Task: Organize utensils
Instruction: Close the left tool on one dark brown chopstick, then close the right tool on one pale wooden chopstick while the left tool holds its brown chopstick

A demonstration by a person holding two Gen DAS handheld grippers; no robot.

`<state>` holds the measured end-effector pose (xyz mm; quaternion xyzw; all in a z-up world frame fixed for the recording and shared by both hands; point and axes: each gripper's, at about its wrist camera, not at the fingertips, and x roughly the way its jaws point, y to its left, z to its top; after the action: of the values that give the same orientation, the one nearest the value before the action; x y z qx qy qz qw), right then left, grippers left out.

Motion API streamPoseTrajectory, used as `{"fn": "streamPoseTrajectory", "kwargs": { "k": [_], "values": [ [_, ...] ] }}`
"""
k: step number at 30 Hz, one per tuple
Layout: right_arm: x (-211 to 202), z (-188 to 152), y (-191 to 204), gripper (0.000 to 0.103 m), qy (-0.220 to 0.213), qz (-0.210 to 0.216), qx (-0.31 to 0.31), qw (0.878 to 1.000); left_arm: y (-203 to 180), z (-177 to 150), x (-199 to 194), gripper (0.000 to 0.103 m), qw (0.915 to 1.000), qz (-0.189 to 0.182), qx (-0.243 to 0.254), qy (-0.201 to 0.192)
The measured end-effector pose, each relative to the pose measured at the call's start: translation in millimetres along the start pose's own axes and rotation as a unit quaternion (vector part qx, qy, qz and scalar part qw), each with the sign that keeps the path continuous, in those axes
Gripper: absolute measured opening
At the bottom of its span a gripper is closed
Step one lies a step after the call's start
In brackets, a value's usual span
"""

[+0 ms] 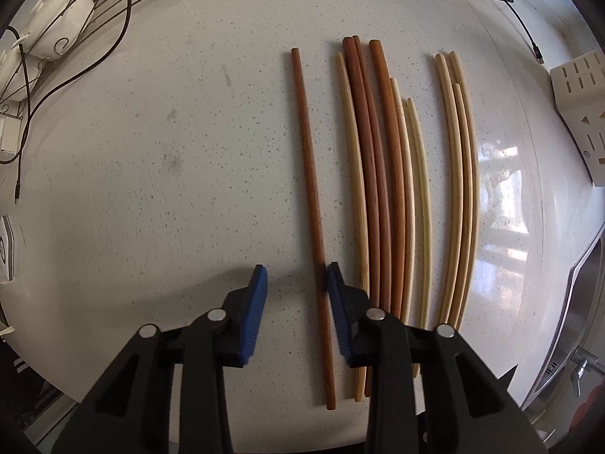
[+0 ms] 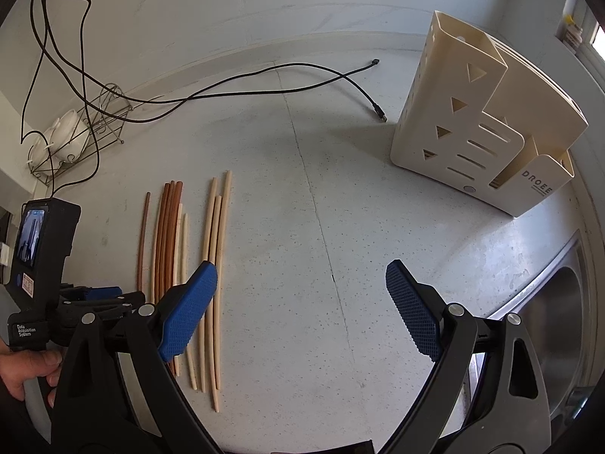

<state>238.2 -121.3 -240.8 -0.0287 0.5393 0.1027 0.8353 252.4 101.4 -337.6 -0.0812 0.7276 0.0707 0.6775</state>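
One dark brown wooden chopstick [image 1: 311,189] lies alone on speckled white table [image 1: 151,189], left of the bundle | left gripper [image 1: 297,283] fingers narrow, astride it, right pad touching | close squarely, lift level | right gripper [image 2: 302,302] fingers wide, empty.

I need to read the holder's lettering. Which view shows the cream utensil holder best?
The right wrist view: the whole cream utensil holder stands upright, compartments and lettering visible. The left wrist view catches only a slotted corner at its right edge.

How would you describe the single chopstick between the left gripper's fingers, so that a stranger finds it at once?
On the speckled white counter lies a row of chopsticks. The dark brown chopstick is the leftmost one in the left wrist view and lies alone, apart from the mixed bundle beside it. It alone runs between the left gripper fingers.
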Motion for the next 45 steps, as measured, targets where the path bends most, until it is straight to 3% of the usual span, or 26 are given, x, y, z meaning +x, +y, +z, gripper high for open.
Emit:
{"fn": "streamPoseTrajectory", "kwargs": {
  "k": [3,13,18,25,32,45],
  "values": [
    [1,0,2,0.087,0.002,0.003,-0.001,1.000,-1,0,0,0.006,1.0000,0.006,-0.002,0.005],
    [14,-2,13,0.085,0.039,0.025,-0.018,0.999,-7,-18,-2,0.006,0.9999,-0.006,-0.007,0.005],
    [39,-4,23,0.069,0.100,0.058,-0.022,0.993,-4,-20,-3,0.006,0.9998,-0.014,-0.014,0.000],
    [73,-6,39,0.056,0.181,0.081,-0.019,0.980,9,-30,-12,0.006,0.9997,-0.016,-0.018,-0.009],
    [100,-7,51,0.041,0.229,0.069,-0.018,0.971,8,-36,-14,0.006,0.9996,-0.012,-0.020,-0.016],
    [110,-6,77,0.040,0.232,0.017,-0.041,0.972,6,-39,-17,0.006,0.9995,-0.014,-0.024,-0.017]
  ]
}}
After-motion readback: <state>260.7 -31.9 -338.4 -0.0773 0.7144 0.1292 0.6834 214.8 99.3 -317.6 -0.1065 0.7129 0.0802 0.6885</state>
